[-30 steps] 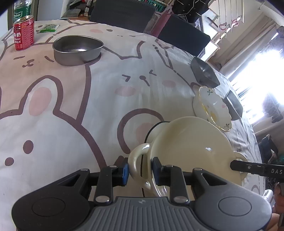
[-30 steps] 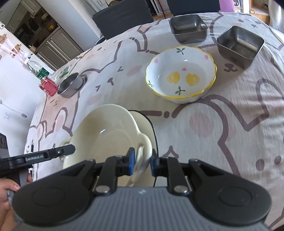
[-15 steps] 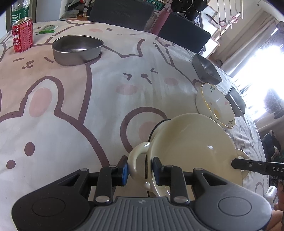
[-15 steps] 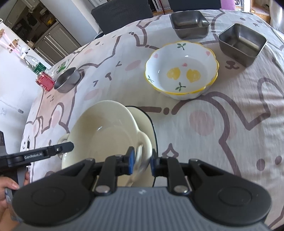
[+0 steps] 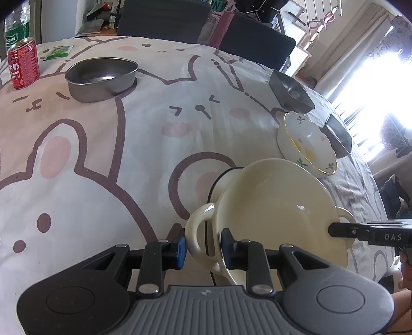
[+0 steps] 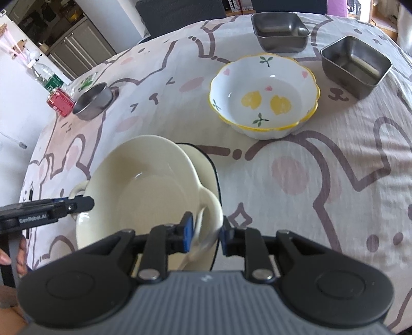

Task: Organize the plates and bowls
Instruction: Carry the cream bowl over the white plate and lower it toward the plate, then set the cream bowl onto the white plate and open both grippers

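A cream two-handled bowl (image 5: 278,206) is held tilted above a cream black-rimmed plate (image 6: 206,167) on the table. My left gripper (image 5: 202,248) is shut on one handle; my right gripper (image 6: 206,232) is shut on the opposite handle. The bowl also shows in the right wrist view (image 6: 144,185). A white flowered bowl with a yellow rim (image 6: 265,95) stands beyond it, and shows in the left wrist view (image 5: 306,143).
Two square steel containers (image 6: 279,28) (image 6: 356,65) stand past the flowered bowl. A round steel bowl (image 5: 101,77), a red can (image 5: 23,65) and a green bottle (image 5: 15,33) are at the far left. Dark chairs (image 5: 164,18) line the far edge.
Both grippers have carried the cream bowl slightly forward and a little higher over the plate. The grips are unchanged.
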### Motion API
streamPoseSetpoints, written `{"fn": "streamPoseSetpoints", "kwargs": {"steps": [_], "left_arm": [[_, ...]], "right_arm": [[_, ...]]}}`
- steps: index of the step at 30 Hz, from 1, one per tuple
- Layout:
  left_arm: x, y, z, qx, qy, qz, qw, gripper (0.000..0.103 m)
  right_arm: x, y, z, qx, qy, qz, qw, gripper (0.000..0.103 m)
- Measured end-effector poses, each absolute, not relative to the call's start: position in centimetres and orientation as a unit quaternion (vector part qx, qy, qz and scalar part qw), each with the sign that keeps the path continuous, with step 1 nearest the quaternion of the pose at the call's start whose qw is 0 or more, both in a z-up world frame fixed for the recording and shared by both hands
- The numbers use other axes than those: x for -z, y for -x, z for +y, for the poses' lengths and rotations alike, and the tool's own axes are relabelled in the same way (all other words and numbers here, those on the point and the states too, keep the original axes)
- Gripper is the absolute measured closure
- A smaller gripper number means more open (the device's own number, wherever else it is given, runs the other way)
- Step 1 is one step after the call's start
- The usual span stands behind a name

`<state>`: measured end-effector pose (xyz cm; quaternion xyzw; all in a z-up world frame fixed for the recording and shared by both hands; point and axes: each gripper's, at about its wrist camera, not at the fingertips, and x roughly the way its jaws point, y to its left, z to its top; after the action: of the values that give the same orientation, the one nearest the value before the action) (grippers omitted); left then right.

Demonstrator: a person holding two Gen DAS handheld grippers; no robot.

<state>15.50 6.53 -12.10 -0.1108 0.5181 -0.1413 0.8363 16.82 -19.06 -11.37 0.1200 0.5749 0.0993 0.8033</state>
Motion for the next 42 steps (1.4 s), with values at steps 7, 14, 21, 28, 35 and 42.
{"fn": "streamPoseSetpoints", "kwargs": {"steps": [7, 14, 21, 28, 35, 42], "left_arm": [[11.9, -15.2, 6.2, 0.149, 0.099, 0.519, 0.836, 0.074], [11.7, -15.2, 6.0, 0.155, 0.092, 0.520, 0.835, 0.075], [11.6, -15.2, 6.1, 0.156, 0.092, 0.526, 0.831, 0.074], [11.6, -15.2, 6.0, 0.157, 0.088, 0.529, 0.829, 0.074], [11.7, -15.4, 5.9, 0.160, 0.083, 0.540, 0.822, 0.059], [11.7, -15.3, 5.9, 0.162, 0.087, 0.542, 0.820, 0.023]], "right_arm": [[11.5, -17.1, -18.7, -0.097, -0.096, 0.577, 0.805, 0.075], [12.2, -17.1, -18.8, -0.101, -0.086, 0.583, 0.801, 0.073], [12.2, -17.3, -18.5, -0.107, -0.072, 0.581, 0.804, 0.072], [12.2, -16.9, -18.0, -0.111, -0.054, 0.574, 0.810, 0.070], [12.2, -16.8, -17.7, -0.101, -0.042, 0.578, 0.808, 0.060], [12.6, -16.6, -17.8, -0.102, -0.035, 0.588, 0.802, 0.045]]}}
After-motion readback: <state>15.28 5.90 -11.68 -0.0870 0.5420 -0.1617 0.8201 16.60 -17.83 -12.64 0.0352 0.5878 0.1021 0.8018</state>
